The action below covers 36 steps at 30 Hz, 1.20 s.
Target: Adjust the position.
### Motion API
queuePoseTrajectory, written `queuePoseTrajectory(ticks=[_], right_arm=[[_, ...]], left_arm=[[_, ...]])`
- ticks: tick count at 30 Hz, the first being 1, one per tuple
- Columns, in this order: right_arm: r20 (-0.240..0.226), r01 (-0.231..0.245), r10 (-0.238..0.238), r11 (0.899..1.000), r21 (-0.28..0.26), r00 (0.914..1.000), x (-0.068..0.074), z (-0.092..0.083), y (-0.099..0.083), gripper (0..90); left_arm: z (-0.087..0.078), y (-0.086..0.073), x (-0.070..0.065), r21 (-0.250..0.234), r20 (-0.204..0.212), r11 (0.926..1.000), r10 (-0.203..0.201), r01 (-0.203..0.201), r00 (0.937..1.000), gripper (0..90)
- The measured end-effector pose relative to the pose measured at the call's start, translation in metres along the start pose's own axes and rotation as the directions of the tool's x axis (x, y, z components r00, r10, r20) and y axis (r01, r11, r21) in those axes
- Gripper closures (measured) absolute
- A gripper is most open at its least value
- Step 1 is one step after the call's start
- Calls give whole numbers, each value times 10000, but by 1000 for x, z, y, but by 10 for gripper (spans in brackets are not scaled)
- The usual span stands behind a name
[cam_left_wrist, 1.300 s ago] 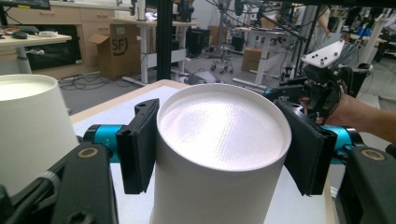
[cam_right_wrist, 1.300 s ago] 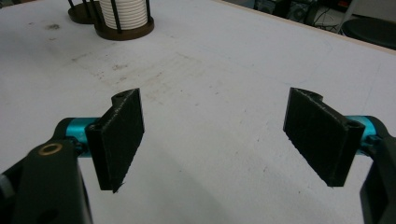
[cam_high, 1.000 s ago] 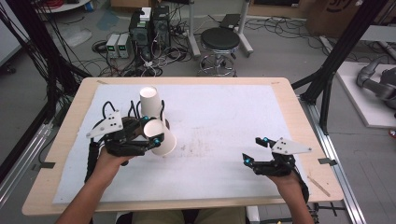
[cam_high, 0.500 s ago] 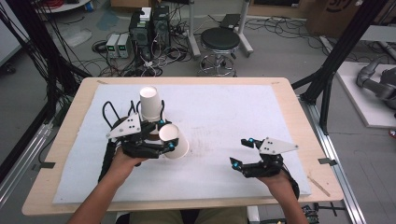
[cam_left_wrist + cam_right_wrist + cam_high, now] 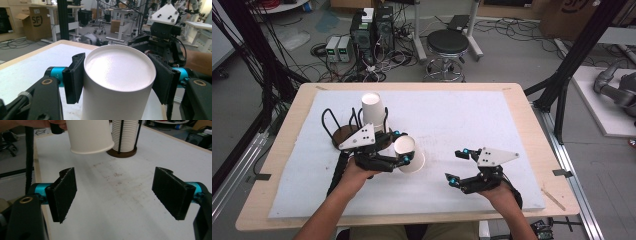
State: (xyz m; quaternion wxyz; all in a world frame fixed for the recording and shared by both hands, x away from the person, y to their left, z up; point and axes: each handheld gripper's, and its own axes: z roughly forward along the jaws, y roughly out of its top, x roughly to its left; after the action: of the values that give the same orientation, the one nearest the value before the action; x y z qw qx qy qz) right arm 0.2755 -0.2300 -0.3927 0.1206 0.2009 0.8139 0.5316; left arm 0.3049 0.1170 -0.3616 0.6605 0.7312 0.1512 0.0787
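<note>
**White cup clamped between black jaws**

The left gripper [image 5: 117, 82] presses both black pads against the sides of a white paper cup [image 5: 117, 87], its closed base facing the camera. Beyond it, the right gripper [image 5: 162, 37] hovers over the white-covered table [image 5: 37, 65].

This is a robotics lab or workshop. A light wooden table with a white padded mat [image 5: 522, 120] stands inside a black metal frame rig [image 5: 572, 65]. Behind the table lie tangled black cables [image 5: 377, 75], grey electronics boxes [image 5: 337, 48] and a black round stool [image 5: 447, 42]; right of it rests a grey robot arm [image 5: 614, 90].
</note>
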Motion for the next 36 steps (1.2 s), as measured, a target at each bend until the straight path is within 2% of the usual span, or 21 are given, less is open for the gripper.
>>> queuePoseTrajectory(ticks=[5,12,24,28,33,36], right_arm=[[-749,212,-206,9997,76,9970,2,13,5,200],[-1310,360,-334,9992,181,9908,4,31,13,200],[-1859,504,-505,9987,-57,9813,9,42,15,199],[-1841,508,-527,9986,-152,9815,10,43,15,200],[-2019,611,-641,9979,-209,9773,12,45,14,199],[-2006,573,-605,9981,-217,9778,11,46,12,190]], left_arm=[[5,-1,-3,55,289,10000,5,-7,9996,345],[16,-1,-9,176,789,9998,53,-67,9969,346],[32,-2,-17,236,1430,9997,-43,9,9897,347],[37,-3,-18,112,1627,9999,-71,53,9867,349],[39,-1,-20,-173,1831,9997,-148,183,9830,350],[38,-1,-20,-245,1822,9995,-146,194,9832,350]])
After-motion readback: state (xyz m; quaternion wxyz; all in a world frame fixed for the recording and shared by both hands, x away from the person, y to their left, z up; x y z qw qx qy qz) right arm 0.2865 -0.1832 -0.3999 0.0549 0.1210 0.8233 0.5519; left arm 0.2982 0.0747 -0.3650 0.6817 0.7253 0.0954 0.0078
